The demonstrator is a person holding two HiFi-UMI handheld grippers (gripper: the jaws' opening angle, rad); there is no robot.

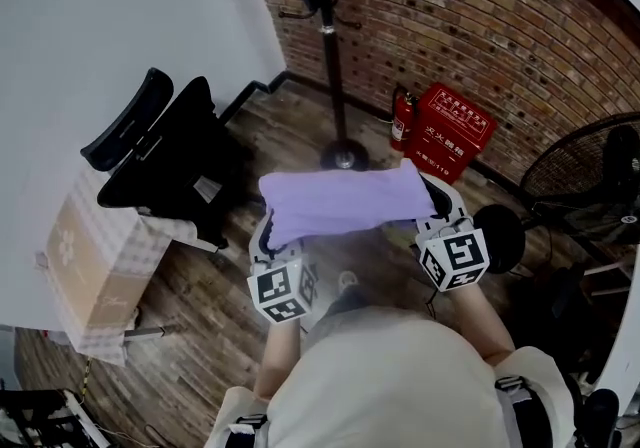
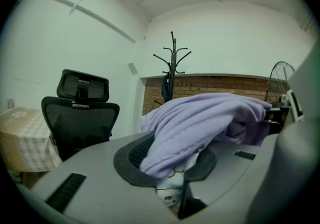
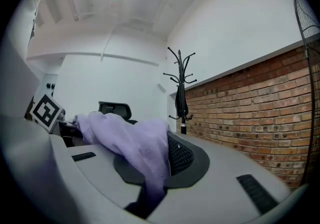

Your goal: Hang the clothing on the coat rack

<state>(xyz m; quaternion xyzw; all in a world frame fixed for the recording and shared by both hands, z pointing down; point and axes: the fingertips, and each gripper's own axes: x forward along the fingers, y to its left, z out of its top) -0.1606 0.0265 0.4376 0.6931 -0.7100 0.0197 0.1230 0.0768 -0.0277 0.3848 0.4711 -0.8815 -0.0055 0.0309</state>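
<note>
A lilac garment point(image 1: 345, 201) is stretched between my two grippers, held up in front of the person. My left gripper point(image 1: 268, 236) is shut on its left end, where the cloth point(image 2: 200, 125) bunches between the jaws. Its right end is pinched by my right gripper point(image 1: 432, 198), with the cloth point(image 3: 135, 145) draped over the lower jaw. The black coat rack point(image 1: 333, 46) stands ahead by the brick wall, a dark item hanging near its top. The coat rack point(image 2: 172, 68) shows beyond the garment in the left gripper view, and in the right gripper view the rack point(image 3: 181, 90) stands farther off.
A black office chair point(image 1: 165, 151) stands at the left beside a table with a checked cloth point(image 1: 85, 256). A red fire extinguisher point(image 1: 401, 121) and a red box point(image 1: 452, 131) sit against the brick wall. At the right stands a black floor fan point(image 1: 585, 171).
</note>
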